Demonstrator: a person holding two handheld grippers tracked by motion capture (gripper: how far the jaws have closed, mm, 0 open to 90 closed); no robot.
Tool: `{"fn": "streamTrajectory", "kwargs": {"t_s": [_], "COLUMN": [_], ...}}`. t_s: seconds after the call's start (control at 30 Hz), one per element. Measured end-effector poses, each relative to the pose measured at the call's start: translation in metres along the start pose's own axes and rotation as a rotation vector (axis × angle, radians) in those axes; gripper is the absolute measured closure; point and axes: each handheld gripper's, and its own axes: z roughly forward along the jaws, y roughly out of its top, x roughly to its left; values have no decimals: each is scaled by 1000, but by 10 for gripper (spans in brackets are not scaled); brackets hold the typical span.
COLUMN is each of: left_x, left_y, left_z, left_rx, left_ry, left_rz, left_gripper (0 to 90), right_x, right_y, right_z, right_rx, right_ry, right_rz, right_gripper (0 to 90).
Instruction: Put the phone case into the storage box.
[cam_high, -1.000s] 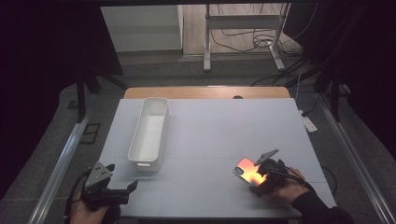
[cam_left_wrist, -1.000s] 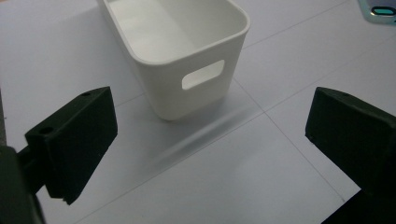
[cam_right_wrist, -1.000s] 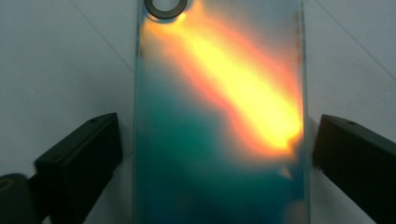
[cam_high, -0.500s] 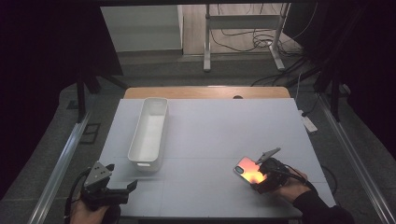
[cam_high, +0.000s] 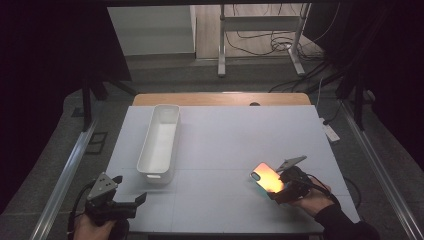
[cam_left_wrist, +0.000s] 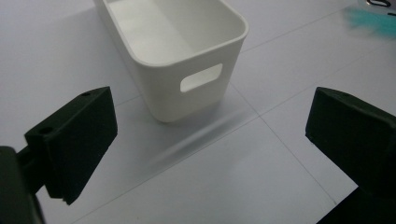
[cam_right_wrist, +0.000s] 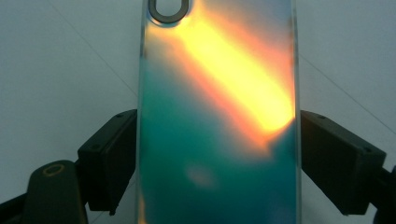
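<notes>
Two jaws of right gripper (cam_high: 281, 186) clamped across phone case (cam_right_wrist: 217, 121) edges, near table's (cam_high: 225, 145) right front. Left gripper (cam_left_wrist: 210, 140) wide open, empty, facing white bin (cam_left_wrist: 173, 51). Slip risk: glossy, thin edges, shallow purchase.

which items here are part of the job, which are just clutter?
In the job:
- phone case, iridescent, clamped across its width by the right gripper
- white bin, probably the target

Lying about:
- metal stand and cables on the floor beyond the table

Dim room, grey floor (cam_high: 165, 70) (cables (cam_high: 260, 35) beyond the table (cam_high: 225, 99))
</notes>
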Motion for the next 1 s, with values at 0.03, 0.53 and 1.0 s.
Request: {"fn": "streamTrajectory", "kwargs": {"t_s": [0.03, 0.53, 1.0], "left_x": [0, 1, -2], "left_y": [0, 1, 7], "left_z": [0, 2, 6], "left_rx": [1, 17, 14], "left_ry": [-2, -19, -29], "left_rz": [1, 8, -14], "left_gripper": [32, 9, 0], "right_x": [0, 0, -1], "right_y": [1, 7, 15], "right_z": [-2, -15, -29], "right_rx": [-10, -129, -228], "right_ry": [10, 79, 128], "right_rz": [3, 11, 30], "right_gripper": [167, 167, 167]}}
